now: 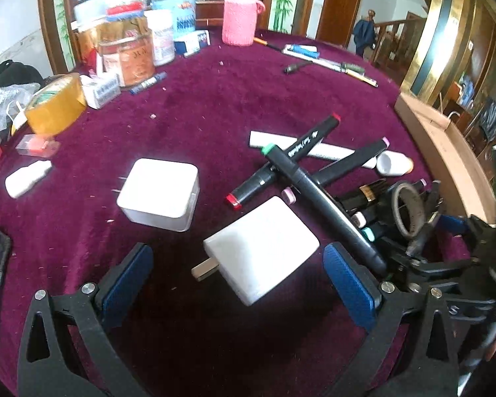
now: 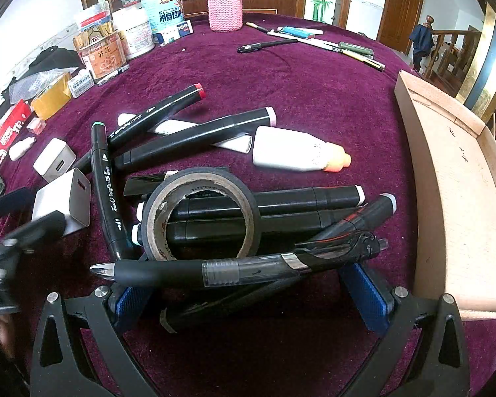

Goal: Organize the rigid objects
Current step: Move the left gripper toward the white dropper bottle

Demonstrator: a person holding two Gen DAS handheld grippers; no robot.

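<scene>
- Between the wide-spread pads of your left gripper (image 1: 238, 286), the white charger (image 1: 261, 248) is lying on the surface (image 1: 215, 99), untouched; you are centring before squeezing its flat sides.
- Your right gripper (image 2: 251, 292) is straddling the black pen (image 2: 234, 269), equally wide, with nothing gripped.
- You are keeping the cardboard box (image 2: 453, 178) reachable at right.

The left gripper (image 1: 238, 284) hung over the purple tablecloth (image 1: 215, 99) with its blue pads (image 1: 350, 284) spread wide. Between them, touching neither, lay a white charger (image 1: 264, 251), its prongs pointing toward 8 o'clock. A second white charger (image 1: 160, 193) sat at 10 o'clock from it, well apart. At 1 o'clock black markers (image 1: 314, 188) crossed over one another, one lying over a white ruler (image 1: 317, 149). At 3 o'clock a tape roll (image 1: 410, 211) rested on more markers, beside the right gripper (image 1: 446, 251). A cardboard box (image 1: 446, 152) stood at the right edge.
</scene>
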